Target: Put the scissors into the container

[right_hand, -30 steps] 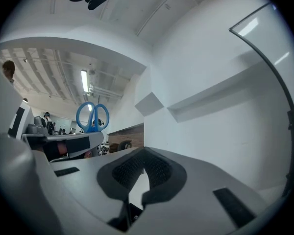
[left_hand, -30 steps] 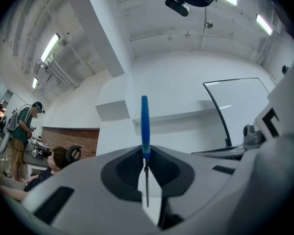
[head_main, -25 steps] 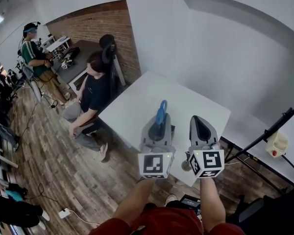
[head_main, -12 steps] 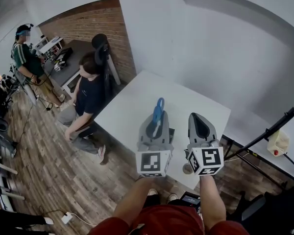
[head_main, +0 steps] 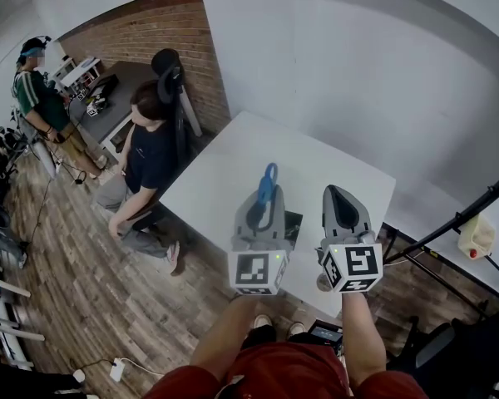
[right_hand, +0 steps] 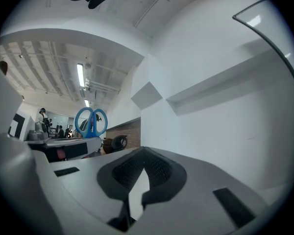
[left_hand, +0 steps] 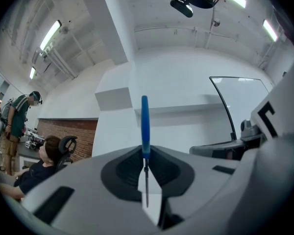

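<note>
While scissors (head_main: pixel 264 194) sit gripped, white table (head_main: pixel 224 173) stands nr brick wall (head_main: pixel 150 32).

Both forearms reach out side by side from the body, the left claw (head_main: pixel 265 199) clamped on the scissors (head_main: pixel 269 178), whose blue handles stick out past its tips, and the right claw (head_main: pixel 338 196) closed on nothing.

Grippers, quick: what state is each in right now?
Left gripper: closed on the blue-handled scissors.
Right gripper: closed, empty.
</note>
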A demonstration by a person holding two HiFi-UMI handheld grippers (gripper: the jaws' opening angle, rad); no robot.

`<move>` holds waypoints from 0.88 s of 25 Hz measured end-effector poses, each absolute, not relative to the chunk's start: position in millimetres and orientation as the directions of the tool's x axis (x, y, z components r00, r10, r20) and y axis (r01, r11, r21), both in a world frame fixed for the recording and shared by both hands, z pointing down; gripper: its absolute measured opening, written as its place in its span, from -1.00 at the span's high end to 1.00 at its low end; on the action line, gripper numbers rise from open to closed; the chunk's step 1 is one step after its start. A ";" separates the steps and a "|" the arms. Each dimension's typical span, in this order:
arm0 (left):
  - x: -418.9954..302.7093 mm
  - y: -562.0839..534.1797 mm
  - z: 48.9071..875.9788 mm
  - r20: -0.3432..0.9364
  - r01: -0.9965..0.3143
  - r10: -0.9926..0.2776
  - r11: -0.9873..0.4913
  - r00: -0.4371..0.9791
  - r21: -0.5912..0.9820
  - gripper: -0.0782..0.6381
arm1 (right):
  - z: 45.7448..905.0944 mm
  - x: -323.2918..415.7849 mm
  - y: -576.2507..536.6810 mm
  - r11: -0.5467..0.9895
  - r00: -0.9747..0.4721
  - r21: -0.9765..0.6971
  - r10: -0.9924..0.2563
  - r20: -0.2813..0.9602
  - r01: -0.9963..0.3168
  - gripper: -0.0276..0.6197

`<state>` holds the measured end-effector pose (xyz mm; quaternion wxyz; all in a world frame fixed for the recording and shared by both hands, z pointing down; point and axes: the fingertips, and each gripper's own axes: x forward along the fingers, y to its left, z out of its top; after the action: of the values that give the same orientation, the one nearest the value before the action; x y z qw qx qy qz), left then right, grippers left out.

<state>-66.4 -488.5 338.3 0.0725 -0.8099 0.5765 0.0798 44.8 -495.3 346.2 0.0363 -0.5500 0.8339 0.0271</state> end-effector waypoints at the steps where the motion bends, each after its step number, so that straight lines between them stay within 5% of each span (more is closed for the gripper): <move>1: -66.7 -489.0 342.4 -0.208 -0.943 -0.921 -0.332 0.328 -0.017 0.68 | 346.9 44.6 -495.4 0.393 -0.392 0.004 -0.916 -0.089 -0.919 0.89; 22: -68.5 -488.0 425.3 -0.126 -0.905 -0.902 -0.423 0.414 0.048 0.68 | 364.2 43.9 -485.3 0.373 -0.372 0.000 -0.926 -0.054 -0.928 0.89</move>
<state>-68.5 -488.0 425.3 0.0134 -0.8408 0.5372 0.0661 43.9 -485.3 364.2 0.0222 -0.5597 0.8283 0.0153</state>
